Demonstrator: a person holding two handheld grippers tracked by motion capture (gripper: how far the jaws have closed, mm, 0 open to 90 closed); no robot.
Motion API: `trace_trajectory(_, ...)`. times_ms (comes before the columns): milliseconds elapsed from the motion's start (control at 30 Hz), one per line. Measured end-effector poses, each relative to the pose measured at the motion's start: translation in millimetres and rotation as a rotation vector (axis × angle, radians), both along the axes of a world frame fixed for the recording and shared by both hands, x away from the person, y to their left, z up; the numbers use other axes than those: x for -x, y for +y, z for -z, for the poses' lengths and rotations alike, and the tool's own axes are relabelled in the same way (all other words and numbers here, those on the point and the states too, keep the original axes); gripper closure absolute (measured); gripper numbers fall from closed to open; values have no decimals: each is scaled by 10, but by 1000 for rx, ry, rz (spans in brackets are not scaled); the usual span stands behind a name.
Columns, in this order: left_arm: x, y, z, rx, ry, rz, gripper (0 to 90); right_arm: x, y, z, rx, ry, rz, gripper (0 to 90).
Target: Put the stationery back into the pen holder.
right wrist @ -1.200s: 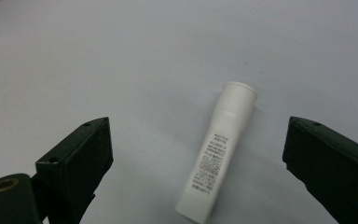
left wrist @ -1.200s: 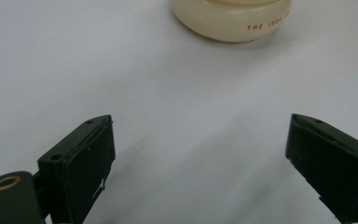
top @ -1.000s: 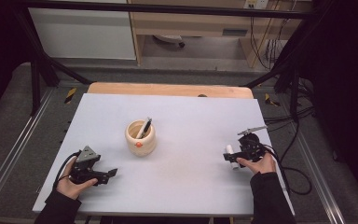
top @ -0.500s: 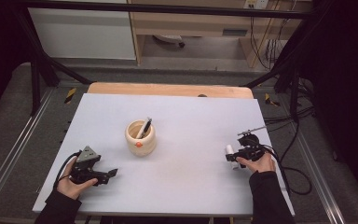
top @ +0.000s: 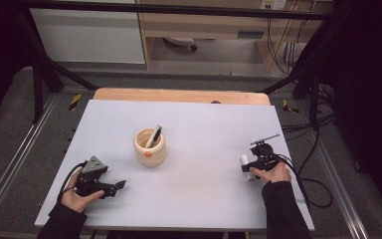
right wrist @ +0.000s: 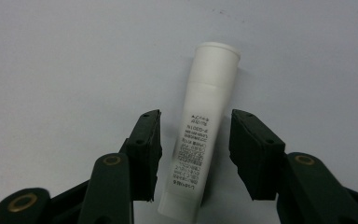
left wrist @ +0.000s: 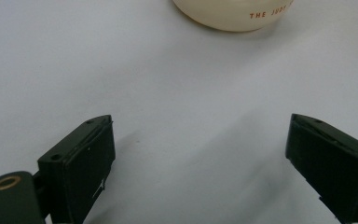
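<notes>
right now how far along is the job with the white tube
Early. Done so far: a dark pen stands in the cream ceramic cup. In hand: the right gripper straddles the white plastic tube lying on the table; its jaws have just been closing but small gaps remain at both sides. Left: grip and lift it, probably cupward. The left gripper waits open.

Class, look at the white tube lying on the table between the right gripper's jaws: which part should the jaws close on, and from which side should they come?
Grip the white tube across its printed middle, coming from above with one jaw on each long side. It lies flat, and the right gripper, whose jaws have just been closing, already straddles it there, gaps showing on both sides. The round body is narrow enough to fit between them.
</notes>
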State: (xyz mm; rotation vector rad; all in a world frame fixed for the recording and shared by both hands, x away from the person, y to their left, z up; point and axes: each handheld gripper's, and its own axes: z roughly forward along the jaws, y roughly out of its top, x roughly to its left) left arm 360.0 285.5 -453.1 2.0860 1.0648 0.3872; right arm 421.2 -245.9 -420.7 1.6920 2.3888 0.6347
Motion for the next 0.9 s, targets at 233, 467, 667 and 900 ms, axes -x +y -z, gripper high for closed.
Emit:
trace_trajectory(233, 1, 1, -1, 1, 1, -1, 81, -24, 19, 22, 33, 14, 1, 610)
trace_trajectory(467, 0, 2, 0, 2, 2, -3, 80, -49, 25, 19, 38, 42, 17, 656)
trace_trajectory(667, -1, -3, 5, -2, 5, 0, 81, -58, 24, 11, 53, 60, 27, 697)
trace_trajectory(900, -1, -4, 7, -3, 7, 0, 80, -63, 26, 12, 49, 70, 39, 702)
